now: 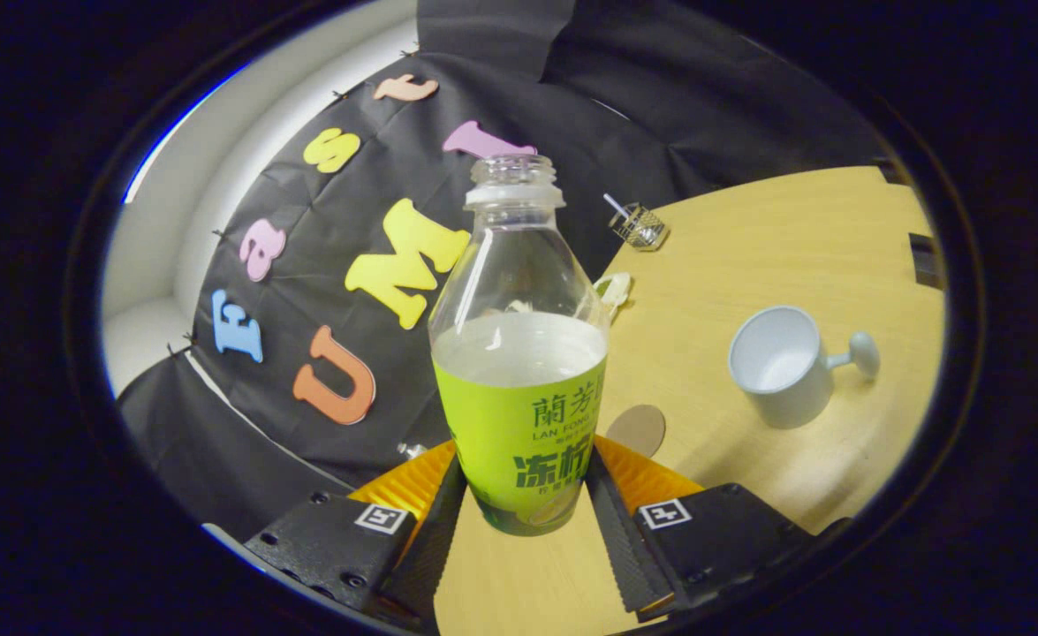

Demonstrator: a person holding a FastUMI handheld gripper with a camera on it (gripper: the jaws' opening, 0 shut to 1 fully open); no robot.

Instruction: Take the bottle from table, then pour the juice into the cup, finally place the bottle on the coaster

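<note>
A clear, uncapped bottle (519,353) with a green label and pale juice up to its shoulder stands between my fingers. My gripper (523,495) is shut on the bottle, one finger pressing each side of its lower body. The view is tilted, and the bottle's base seems lifted off the wooden table (775,256). A white cup (784,364) with a knob handle stands empty to the right, beyond the fingers. A small round brown coaster (636,430) lies on the table just right of the bottle, between it and the cup.
A small wire basket (640,226) with a straw-like stick sits at the table's far edge by the black cloth wall. A pale looped object (616,290) peeks out behind the bottle. Open tabletop lies around the cup.
</note>
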